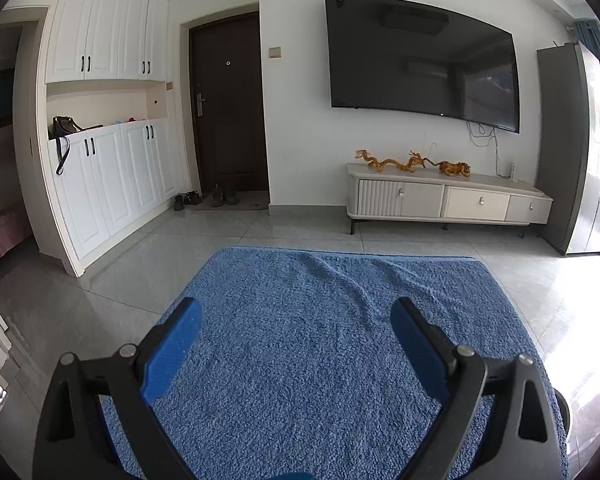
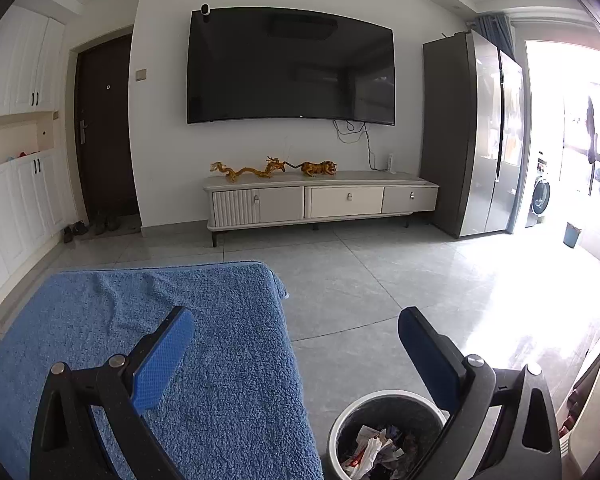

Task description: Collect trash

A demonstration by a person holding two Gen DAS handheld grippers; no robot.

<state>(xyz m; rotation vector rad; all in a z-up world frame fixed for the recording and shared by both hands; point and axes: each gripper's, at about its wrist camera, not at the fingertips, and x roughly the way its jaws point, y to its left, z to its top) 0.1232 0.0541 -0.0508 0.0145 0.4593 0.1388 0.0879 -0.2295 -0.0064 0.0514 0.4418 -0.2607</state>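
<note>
Both claws spread wide and empty: left gripper (image 1: 296, 316) over the blue towel-covered surface (image 1: 300, 320), right gripper (image 2: 296, 324) straddling that surface's right edge. Trash bin (image 2: 340, 424) down near the right gripper, just beside the surface's near right corner, crumpled paper and wrappers (image 2: 374, 452) already inside. No loose trash visible on the blue cover in either view; probably at the end of the job, or searching for a remaining piece. Best done by scanning the cover and nearby floor before committing, then closing on any scrap at its bulk and releasing squarely over the bin mouth. Right edge of the cover drops straight to tiled floor (image 2: 400, 280), so worth minding there. Plenty of open floor to the right and far toward the TV cabinet (image 2: 320, 196); fridge (image 2: 472, 132) well apart.
</note>
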